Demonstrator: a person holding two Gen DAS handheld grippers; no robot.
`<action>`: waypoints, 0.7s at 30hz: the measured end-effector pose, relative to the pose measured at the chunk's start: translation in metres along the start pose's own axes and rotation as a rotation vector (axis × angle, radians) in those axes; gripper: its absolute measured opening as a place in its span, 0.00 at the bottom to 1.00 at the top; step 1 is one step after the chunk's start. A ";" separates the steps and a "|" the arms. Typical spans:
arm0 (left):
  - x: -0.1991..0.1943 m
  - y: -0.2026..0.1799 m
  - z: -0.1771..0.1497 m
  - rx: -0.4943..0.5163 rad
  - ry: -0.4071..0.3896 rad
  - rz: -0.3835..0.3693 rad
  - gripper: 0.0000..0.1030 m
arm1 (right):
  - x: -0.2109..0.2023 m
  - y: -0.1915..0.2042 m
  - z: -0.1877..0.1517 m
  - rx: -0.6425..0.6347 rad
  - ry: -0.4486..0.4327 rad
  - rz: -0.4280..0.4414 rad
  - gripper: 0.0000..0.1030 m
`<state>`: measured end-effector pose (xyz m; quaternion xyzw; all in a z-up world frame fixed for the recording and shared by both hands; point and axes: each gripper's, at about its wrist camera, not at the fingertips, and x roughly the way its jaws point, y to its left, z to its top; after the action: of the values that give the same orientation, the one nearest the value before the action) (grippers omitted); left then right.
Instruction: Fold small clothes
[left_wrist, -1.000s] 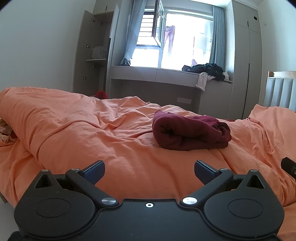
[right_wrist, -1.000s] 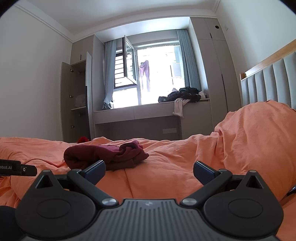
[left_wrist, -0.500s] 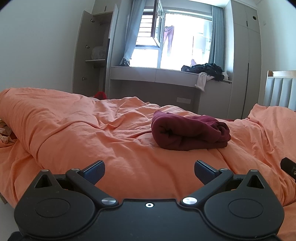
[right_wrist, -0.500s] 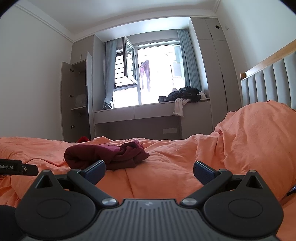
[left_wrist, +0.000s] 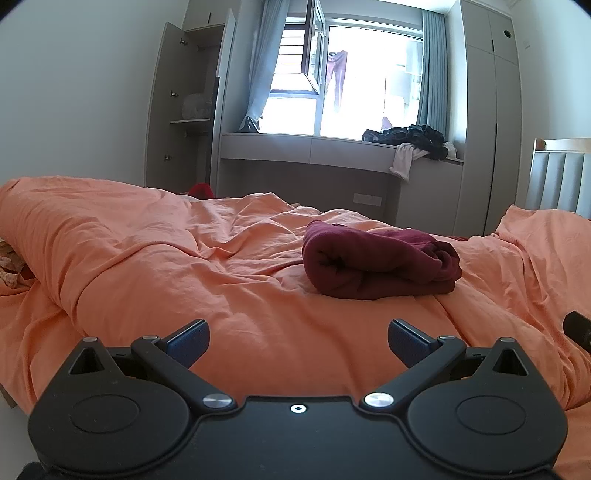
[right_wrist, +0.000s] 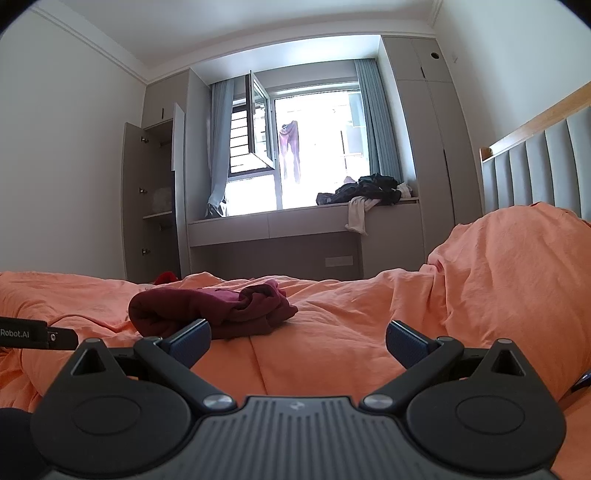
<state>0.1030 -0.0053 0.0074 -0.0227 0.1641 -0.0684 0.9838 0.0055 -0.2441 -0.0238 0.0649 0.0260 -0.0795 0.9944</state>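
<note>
Two hand-held grippers hang low over the bed (left_wrist: 155, 258), both wide open and holding nothing: the left hand-held gripper (left_wrist: 298, 338) and the right hand-held gripper (right_wrist: 298, 339). The dark red cloth (left_wrist: 376, 264) lies in a soft, thick bundle on the wrinkly orange cover, a bit far from both. It looks partly rolled, maybe folded. To fold well, pinch one loose edge each and pull it flat first.
</note>
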 end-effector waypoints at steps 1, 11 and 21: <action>0.000 0.000 0.000 0.001 0.000 -0.001 1.00 | 0.000 0.000 0.000 0.002 0.000 0.001 1.00; 0.000 0.000 -0.001 0.002 0.004 0.004 1.00 | 0.000 0.000 -0.001 0.012 0.007 0.005 1.00; 0.001 -0.002 0.000 0.015 0.010 0.006 1.00 | 0.001 0.001 -0.003 0.013 0.017 0.007 1.00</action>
<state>0.1037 -0.0070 0.0075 -0.0144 0.1685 -0.0666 0.9833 0.0062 -0.2426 -0.0268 0.0724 0.0338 -0.0755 0.9939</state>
